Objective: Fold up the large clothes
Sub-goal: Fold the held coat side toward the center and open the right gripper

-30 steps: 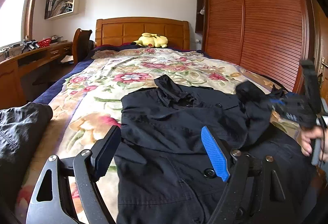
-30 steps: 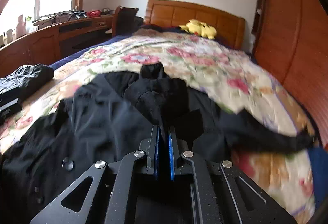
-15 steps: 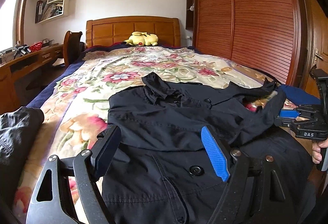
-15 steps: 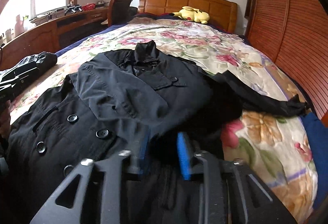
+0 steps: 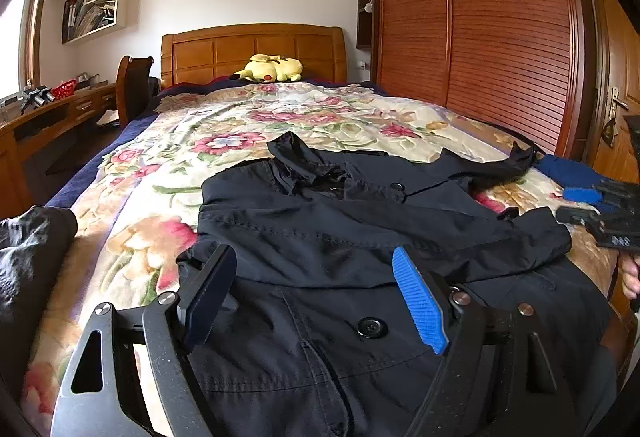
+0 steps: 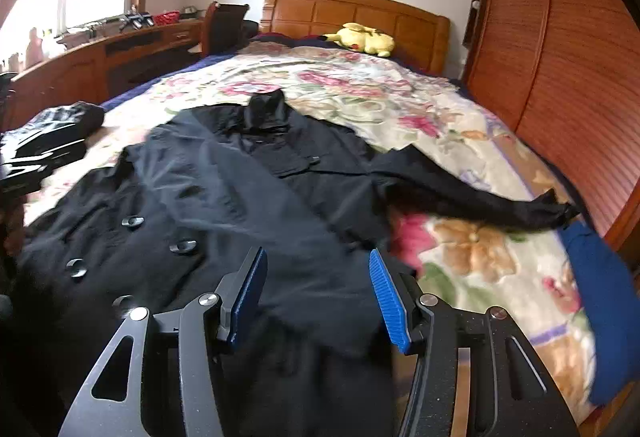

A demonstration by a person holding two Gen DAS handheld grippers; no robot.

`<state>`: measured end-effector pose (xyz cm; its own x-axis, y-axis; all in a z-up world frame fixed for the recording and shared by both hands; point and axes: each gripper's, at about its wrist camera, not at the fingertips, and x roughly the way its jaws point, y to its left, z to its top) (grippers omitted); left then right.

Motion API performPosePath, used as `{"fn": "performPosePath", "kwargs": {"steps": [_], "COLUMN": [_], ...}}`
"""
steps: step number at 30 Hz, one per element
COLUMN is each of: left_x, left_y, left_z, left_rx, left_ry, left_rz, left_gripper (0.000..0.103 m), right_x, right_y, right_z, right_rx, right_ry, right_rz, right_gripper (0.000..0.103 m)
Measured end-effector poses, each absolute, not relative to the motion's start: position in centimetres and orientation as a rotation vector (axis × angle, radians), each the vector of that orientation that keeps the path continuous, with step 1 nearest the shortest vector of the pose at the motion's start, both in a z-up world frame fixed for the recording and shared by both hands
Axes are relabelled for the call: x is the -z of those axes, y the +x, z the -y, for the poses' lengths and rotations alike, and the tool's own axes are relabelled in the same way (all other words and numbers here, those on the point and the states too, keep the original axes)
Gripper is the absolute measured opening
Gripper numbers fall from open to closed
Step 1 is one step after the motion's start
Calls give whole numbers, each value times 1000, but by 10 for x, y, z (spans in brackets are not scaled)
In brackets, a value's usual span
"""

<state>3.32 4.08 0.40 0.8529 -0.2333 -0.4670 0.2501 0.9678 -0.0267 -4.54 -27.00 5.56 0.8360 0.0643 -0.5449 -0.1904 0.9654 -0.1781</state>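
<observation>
A large black buttoned coat (image 5: 360, 237) lies face up on the floral bedspread (image 5: 240, 141), collar toward the headboard. One sleeve lies folded across its chest; the other sleeve (image 6: 480, 197) trails out to the right. My left gripper (image 5: 316, 301) is open and empty, just above the coat's lower left front. My right gripper (image 6: 316, 297) is open and empty over the coat's right side; it also shows at the right edge of the left wrist view (image 5: 600, 209).
A folded dark garment (image 5: 32, 245) lies at the bed's left edge. A yellow plush toy (image 5: 272, 69) sits by the wooden headboard. A wooden desk (image 6: 100, 57) and chair stand left; a slatted wardrobe (image 5: 500, 37) stands right. A blue cloth (image 6: 600, 297) lies at the bed's right edge.
My right gripper, shut on the sleeve a second ago, laid it across the coat's chest, opened and drew back to the right. My left gripper stayed open.
</observation>
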Motion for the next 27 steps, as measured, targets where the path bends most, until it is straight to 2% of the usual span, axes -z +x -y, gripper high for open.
{"fn": "performPosePath", "kwargs": {"steps": [15,27], "left_x": [0,1], "left_y": [39,53], "left_z": [-14,27], "left_rx": [284,333], "left_ry": [48,64], "left_rz": [-507,-514], "left_gripper": [81,81], "right_x": [9,-13], "right_y": [8,10], "right_z": [298,331], "right_rx": [-110,-152], "right_ry": [-169,-71], "right_rz": [-778,-700], "right_gripper": [55,55]}}
